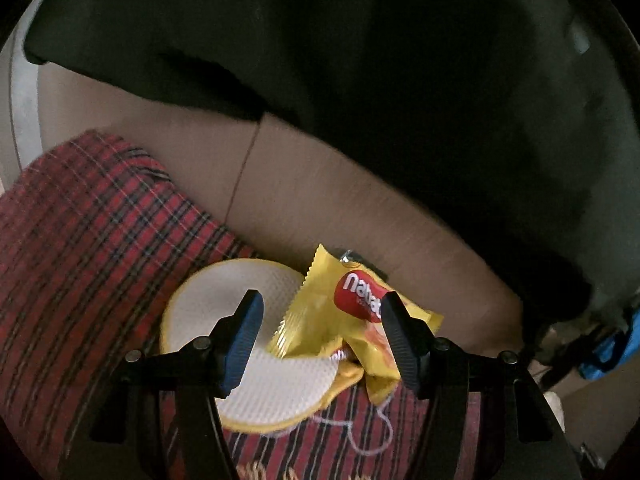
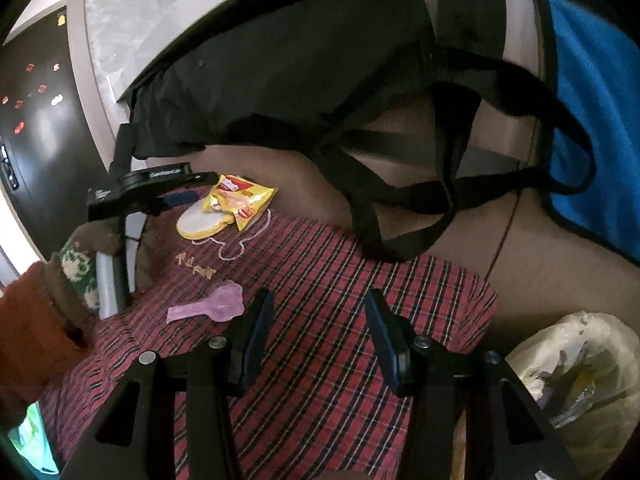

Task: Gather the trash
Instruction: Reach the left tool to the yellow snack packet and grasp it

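Left gripper [image 1: 322, 330]: jaws spread wide and empty, poised over the yellow snack wrapper [image 1: 356, 312], which lies between the blue pads without either pad pressing on it. Right gripper [image 2: 320, 332]: jaws likewise wide apart, nothing between them, plaid cloth showing through the gap.

Brown sofa [image 2: 560, 264]: backrest across the far side of both views.

Red plaid cloth [image 2: 340, 280]: spread over the seat, carrying most of the items listed below; a white stitched outline and gold lettering show on it near the wrapper.

Black tote bag [image 2: 280, 68]: draped over the backrest, its straps looping down to the far edge of the cloth.

Blue fabric [image 2: 592, 100]: hanging at far right, edged in black.

Translucent trash bag [image 2: 580, 368]: near right, beside the cloth edge, crumpled rubbish inside.

Sleeve [image 2: 36, 320]: orange-brown knit, near left, behind the left gripper's handle.

White round pad with yellow rim [image 1: 256, 364]: flat on the cloth, partly under the wrapper.

Yellow snack wrapper: crumpled, red logo, resting on the far-left part of the cloth, overlapping the pad.

Pink plastic wrapper [image 2: 212, 304]: flat on the cloth, just left of the right gripper's left finger.
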`<move>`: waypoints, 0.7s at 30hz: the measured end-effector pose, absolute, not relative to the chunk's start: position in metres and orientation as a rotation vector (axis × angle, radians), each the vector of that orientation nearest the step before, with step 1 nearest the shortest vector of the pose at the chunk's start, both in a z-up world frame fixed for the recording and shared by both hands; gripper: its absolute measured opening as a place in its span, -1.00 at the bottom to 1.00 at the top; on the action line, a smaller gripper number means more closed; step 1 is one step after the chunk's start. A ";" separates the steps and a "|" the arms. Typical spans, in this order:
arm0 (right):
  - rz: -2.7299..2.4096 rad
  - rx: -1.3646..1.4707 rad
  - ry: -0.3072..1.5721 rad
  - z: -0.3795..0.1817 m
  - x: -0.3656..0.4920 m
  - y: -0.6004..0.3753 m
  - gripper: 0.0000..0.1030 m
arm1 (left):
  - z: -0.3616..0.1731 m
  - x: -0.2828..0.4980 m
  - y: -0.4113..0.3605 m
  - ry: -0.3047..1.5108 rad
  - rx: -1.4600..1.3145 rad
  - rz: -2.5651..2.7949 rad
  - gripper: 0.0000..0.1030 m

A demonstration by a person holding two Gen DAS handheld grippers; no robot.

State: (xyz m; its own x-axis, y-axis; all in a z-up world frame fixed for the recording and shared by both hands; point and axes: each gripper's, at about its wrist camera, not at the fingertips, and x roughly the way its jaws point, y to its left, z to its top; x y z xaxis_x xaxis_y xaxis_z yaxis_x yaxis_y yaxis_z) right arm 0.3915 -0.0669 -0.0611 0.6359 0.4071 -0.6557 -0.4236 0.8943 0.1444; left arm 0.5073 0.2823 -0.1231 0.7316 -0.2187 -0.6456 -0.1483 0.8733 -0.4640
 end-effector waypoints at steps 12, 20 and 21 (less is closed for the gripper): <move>0.440 -0.008 0.787 -0.071 0.400 -0.072 -0.12 | -0.115 0.473 0.246 0.833 -0.380 -0.083 -0.64; 0.541 -0.063 0.797 -0.056 0.402 -0.014 -0.12 | -0.085 0.345 0.307 0.727 -0.416 -0.002 -0.65; 0.562 -0.067 0.803 -0.055 0.405 -0.003 -0.12 | -0.084 0.329 0.317 0.715 -0.424 0.029 -0.65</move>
State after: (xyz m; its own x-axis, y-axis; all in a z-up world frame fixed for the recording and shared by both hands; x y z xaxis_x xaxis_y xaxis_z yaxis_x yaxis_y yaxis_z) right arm 0.4048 -0.0027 -0.0553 0.5572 0.4515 -0.6969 -0.5009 0.8521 0.1516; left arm 0.3293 0.3173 -0.0837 0.7581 -0.1173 -0.6415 -0.1688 0.9149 -0.3667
